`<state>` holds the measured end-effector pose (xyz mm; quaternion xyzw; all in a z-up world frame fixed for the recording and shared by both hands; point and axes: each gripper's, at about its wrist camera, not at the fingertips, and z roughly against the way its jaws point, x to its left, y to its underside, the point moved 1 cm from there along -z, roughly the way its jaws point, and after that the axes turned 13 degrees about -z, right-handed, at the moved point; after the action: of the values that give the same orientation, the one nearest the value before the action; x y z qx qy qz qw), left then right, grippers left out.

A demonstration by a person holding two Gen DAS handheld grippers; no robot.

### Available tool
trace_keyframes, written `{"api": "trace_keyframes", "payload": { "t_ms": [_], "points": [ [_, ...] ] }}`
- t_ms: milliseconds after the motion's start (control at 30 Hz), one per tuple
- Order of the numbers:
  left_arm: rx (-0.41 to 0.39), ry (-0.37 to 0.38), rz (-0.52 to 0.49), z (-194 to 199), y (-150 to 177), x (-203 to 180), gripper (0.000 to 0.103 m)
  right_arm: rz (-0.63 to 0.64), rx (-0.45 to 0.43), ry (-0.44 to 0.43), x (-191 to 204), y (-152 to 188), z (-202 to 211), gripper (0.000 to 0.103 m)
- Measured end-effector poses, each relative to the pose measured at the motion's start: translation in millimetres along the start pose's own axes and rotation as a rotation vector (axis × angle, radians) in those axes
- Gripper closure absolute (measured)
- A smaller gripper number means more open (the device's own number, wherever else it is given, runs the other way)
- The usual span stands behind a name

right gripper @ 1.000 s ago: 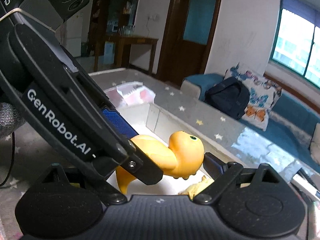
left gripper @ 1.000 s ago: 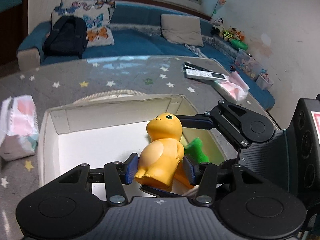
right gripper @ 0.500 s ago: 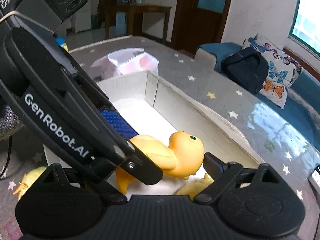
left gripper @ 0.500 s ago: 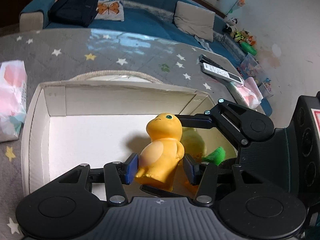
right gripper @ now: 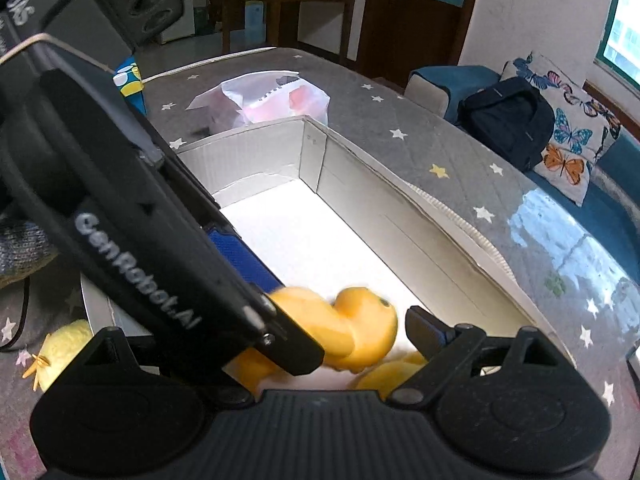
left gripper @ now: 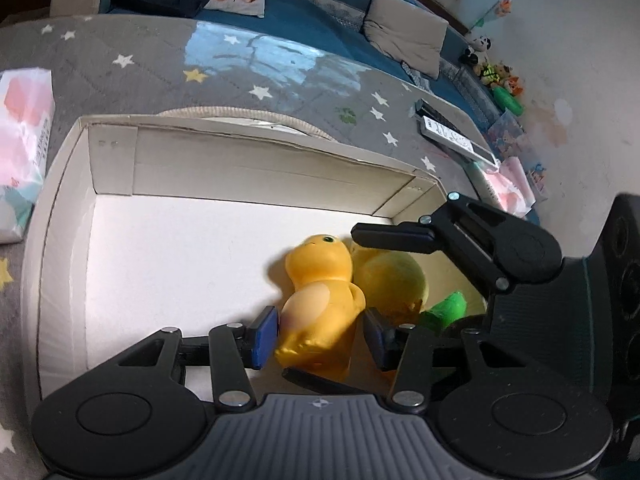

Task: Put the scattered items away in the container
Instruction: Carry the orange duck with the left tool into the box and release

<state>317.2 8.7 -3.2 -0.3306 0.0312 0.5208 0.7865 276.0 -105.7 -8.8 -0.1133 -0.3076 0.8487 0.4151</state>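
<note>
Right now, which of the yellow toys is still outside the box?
The pale yellow chick toy lies on the starred cloth outside the cardboard box, beside its near wall. The orange dinosaur toy and the yellow toy beside it are inside.
</note>
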Motion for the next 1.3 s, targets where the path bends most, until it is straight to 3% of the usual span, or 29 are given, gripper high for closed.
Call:
{"api": "trace_keyframes", "payload": {
  "t_ms": [567, 1300],
  "points": [
    [-0.064, -0.046, 0.020, 23.8, 5.9, -7.6, 0.054, 0.012, -0.032, 0.032, 5.7, 5.6, 8.5, 0.009],
    [-0.186, -0.114, -0.104, 86.3, 49.5, -62.4, 0.055, -0.051, -0.231, 0.064, 39.6, 34.8, 86.8, 0.009]
  ]
}}
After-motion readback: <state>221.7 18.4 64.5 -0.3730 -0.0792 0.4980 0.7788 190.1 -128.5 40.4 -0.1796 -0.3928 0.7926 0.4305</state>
